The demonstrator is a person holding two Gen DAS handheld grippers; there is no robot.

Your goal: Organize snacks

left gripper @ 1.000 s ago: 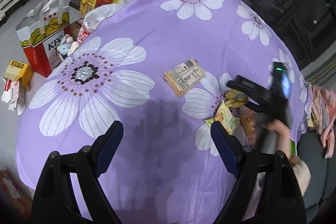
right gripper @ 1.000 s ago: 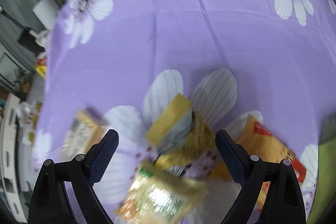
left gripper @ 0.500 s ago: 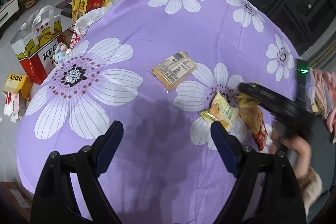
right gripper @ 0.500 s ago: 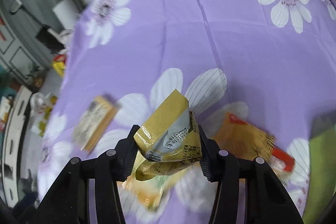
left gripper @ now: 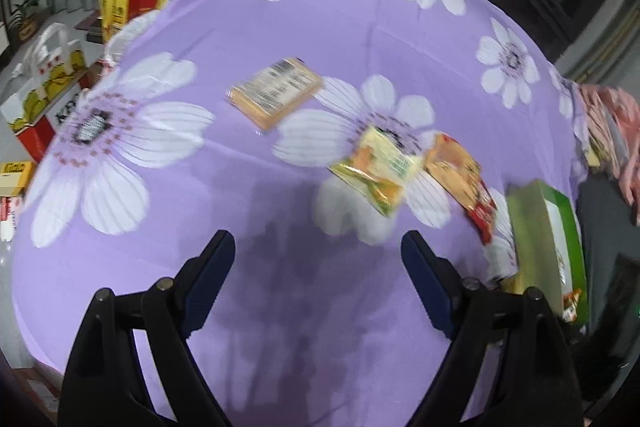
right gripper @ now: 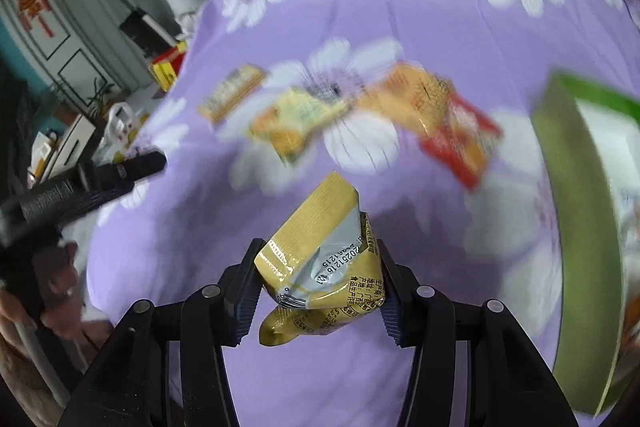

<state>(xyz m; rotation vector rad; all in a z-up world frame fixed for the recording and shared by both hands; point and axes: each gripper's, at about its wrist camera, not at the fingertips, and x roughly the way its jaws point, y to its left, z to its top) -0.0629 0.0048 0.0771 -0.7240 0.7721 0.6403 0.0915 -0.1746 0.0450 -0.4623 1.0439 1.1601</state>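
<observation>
On the floor at the far left of the left wrist view, a red and white paper bag (left gripper: 44,95) and a yellow and red bag (left gripper: 128,1) are seen beside the counter (left gripper: 280,307), which is covered by a purple cloth printed with white flowers. The left hand-held gripper (left gripper: 318,267) is held wide apart above bare cloth, with nothing between its blue pads. Farther along, an orange packet with a white label (left gripper: 276,93) lies flat on the cloth, well apart from the other snacks. To its right a yellow-green snack bag (left gripper: 376,167) rests on a flower, and an orange and red snack bag (left gripper: 460,179) lies just beside it; whether the two touch cannot be told through the blur. At the right edge a green box (left gripper: 548,243) is seen, tilted, with some packaging visible at its lower end. In the right wrist view, the right hand-held gripper (right gripper: 318,287) is closed narrowly on a crumpled yellow snack packet (right gripper: 320,259), which is held clear of the cloth, near the green box (right gripper: 576,227) on its right.
</observation>
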